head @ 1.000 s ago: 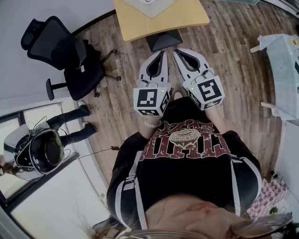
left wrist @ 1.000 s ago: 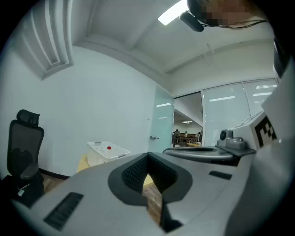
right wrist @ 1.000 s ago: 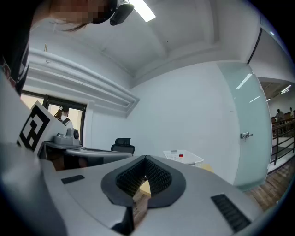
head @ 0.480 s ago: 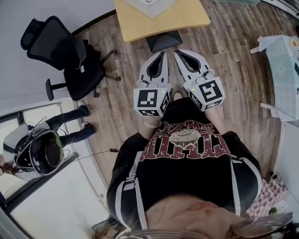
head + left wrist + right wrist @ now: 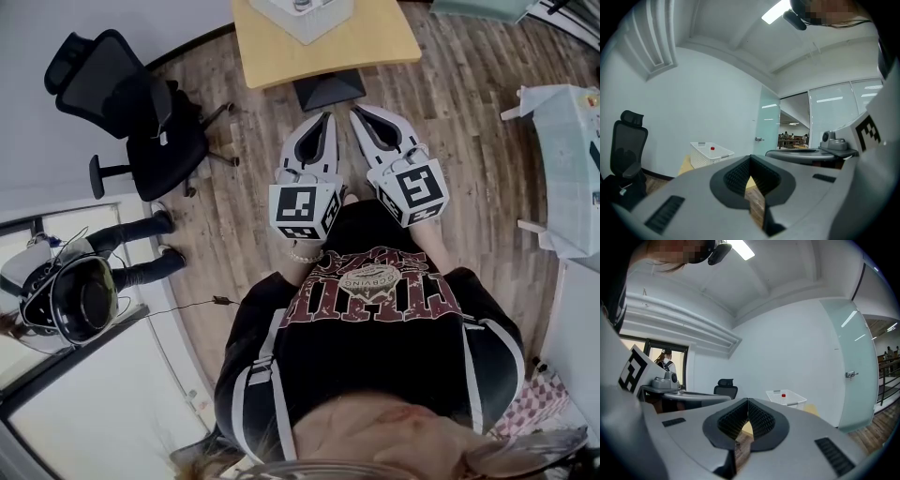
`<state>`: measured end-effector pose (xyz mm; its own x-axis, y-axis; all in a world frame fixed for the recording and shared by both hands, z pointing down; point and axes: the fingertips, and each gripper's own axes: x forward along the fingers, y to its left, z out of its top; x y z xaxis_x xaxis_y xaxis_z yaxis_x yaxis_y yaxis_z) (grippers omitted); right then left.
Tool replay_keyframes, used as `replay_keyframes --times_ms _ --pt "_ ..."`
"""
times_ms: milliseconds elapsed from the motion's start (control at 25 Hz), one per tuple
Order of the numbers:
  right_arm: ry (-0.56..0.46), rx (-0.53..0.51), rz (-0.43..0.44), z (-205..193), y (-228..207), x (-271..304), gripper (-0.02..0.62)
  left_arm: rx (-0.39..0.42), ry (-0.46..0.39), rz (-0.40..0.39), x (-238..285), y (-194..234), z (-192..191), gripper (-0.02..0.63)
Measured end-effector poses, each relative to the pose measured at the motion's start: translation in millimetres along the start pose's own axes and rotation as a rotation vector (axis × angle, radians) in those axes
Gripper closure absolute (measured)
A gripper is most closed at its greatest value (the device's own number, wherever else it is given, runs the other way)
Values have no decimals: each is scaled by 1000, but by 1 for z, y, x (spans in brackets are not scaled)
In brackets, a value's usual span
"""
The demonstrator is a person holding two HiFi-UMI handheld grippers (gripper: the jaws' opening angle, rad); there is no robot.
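- My left gripper (image 5: 325, 120) sits just above the centre of the head view, a smooth pale-grey shell tapering to a point. In the left gripper view its two ribbed black pads are pressed together at the tip, with nothing between them.
- My right gripper (image 5: 359, 112) is just beside it, the same grey wedge shape. Its jaws are likewise closed tip to tip and empty, and the hollow behind the pads shows only floor and a table edge.
- Each gripper carries a white cube with black square markers, held close against my dark printed shirt.
- Both tips point at the table (image 5: 375, 37) at the top middle, a light wooden top with rounded corners on a dark flat base (image 5: 328, 86). The tips are near its front edge, not touching it.
- On that top stands a white plastic basket (image 5: 305, 17) with perforated lattice walls. A small red cap (image 5: 712, 149) shows inside it.
- Upper left, there's a black office chair (image 5: 131, 112) with a headrest and a star base, standing on the wood-plank floor (image 5: 469, 103).
- Lower left, another person (image 5: 131, 258) stands in dark trousers.
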<state>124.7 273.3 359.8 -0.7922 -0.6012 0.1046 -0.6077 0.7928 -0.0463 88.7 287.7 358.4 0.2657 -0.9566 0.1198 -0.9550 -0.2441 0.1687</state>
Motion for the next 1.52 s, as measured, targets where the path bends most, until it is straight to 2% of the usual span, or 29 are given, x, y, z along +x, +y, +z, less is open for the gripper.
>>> replay_keyframes --times_ms 360,760,1160,1520 --pt "-2 14 -3 -4 -12 -3 577 7 5 -7 11 -8 -3 560" --pt "4 16 -20 -1 -25 19 577 15 -3 -34 34 5 6 560" --pt "20 21 -44 7 -40 94 577 -4 5 -56 77 69 19 560" --pt "12 12 -77 18 -64 133 577 12 0 -101 117 94 35 560"
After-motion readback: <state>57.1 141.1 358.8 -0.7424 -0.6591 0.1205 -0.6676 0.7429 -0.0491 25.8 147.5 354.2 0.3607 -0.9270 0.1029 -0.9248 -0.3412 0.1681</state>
